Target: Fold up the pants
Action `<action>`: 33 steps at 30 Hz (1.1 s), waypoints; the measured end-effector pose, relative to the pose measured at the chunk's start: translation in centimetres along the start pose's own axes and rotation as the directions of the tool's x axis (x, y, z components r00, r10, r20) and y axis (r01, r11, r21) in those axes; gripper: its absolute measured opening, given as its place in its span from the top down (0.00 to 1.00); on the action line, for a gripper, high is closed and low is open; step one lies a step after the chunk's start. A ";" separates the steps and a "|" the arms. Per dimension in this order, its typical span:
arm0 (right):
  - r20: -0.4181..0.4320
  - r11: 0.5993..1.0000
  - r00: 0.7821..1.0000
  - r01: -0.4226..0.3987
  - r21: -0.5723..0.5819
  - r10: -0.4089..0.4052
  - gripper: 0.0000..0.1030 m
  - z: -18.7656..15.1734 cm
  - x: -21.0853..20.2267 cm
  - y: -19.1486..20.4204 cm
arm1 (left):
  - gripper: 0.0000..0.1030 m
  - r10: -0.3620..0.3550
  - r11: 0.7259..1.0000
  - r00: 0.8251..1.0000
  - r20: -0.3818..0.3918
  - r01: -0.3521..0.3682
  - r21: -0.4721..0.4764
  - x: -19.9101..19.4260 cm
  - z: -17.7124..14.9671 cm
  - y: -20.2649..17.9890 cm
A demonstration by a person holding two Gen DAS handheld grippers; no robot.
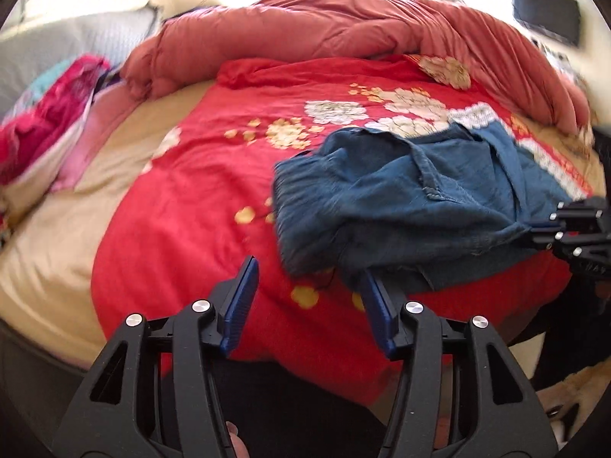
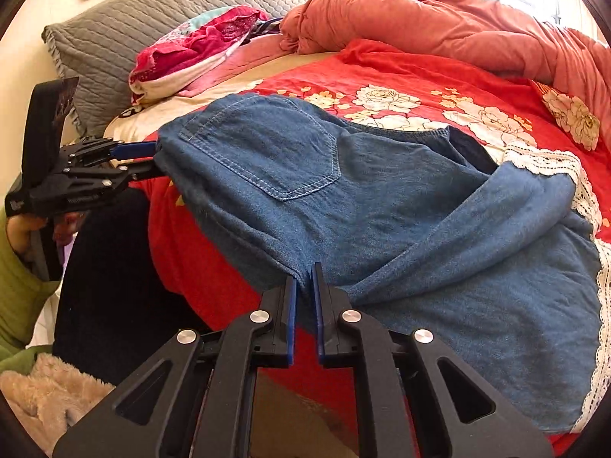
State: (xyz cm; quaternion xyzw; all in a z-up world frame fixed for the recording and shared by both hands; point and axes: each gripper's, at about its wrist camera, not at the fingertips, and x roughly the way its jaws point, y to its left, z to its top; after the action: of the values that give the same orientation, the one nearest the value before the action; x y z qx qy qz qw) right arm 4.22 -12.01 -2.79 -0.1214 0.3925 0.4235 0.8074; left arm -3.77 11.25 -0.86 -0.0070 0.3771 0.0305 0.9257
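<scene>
Pants (image 2: 343,206) of soft blue denim lie crumpled on the near part of a bed (image 1: 49,236), on top of a red bedspread (image 1: 198,198) printed with cream and gold flowers. One patch pocket with pale double stitching faces up in the right wrist view, and the cloth bunches into thick folds toward the near edge. The right claw (image 2: 304,278) is clamped on a fold of the pants at that edge, its two blue pads pressed close with denim pinched between them. The left claw (image 1: 307,278) stands apart in its own view, two ribbed blue pads wide of each other with red bedspread showing between them; its right pad sits against the hanging denim, and in the right wrist view its tips meet the waist corner of the pants, though whether cloth lies between them cannot be told. A white lace strip (image 2: 588,198) runs along the bedspread beside the pants. Farther back lie one puffy salmon quilt (image 2: 458,19), one grey quilted pillow (image 2: 126,26) and one heap of pink and magenta cloth (image 2: 198,49).
</scene>
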 end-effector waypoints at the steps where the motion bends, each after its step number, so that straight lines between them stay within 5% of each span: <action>1: 0.001 1.000 1.000 -0.001 -0.004 0.001 0.91 0.0 0.0 0.1 | 0.55 0.003 1.000 1.000 0.020 -0.002 -0.020 -0.9 0.0 0.3; 6: -0.006 1.000 1.000 -0.014 0.010 0.014 0.91 -0.3 0.3 0.0 | 0.55 0.018 0.999 0.994 0.112 -0.012 -0.052 -4.5 2.0 0.1; 13: -0.004 0.999 0.999 -0.039 0.029 0.039 0.82 -0.8 0.1 0.0 | 0.57 -0.167 0.984 0.985 0.049 0.169 -0.052 -1.2 4.9 -4.4; 17: 0.015 0.993 0.995 -0.099 0.068 0.098 0.82 -1.1 -1.8 -0.4 | 0.59 -0.023 1.000 0.997 -0.080 0.022 -0.012 2.8 3.4 -5.1; 23: 0.106 0.994 0.993 -0.059 0.087 0.050 0.73 0.5 -3.8 -0.8 | 0.59 -0.025 0.999 0.993 -0.111 0.028 0.018 3.7 1.5 -5.3; 29: 0.030 0.998 0.999 0.018 0.059 -0.020 0.65 2.7 0.3 -0.6 | 0.59 -0.038 0.999 0.993 -0.108 0.039 0.006 4.0 1.5 -4.8; 33: -0.050 0.985 0.999 -0.006 0.172 0.014 0.65 1.0 3.0 -2.1 | 0.59 -0.049 0.999 0.993 -0.104 0.049 0.004 4.1 1.5 -4.8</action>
State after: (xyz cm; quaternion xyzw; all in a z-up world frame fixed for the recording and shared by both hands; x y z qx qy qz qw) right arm 7.40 -11.00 -4.66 -0.0599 0.4487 0.3888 0.8025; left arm 0.52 6.76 -2.73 -0.0149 0.4246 0.0062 0.9052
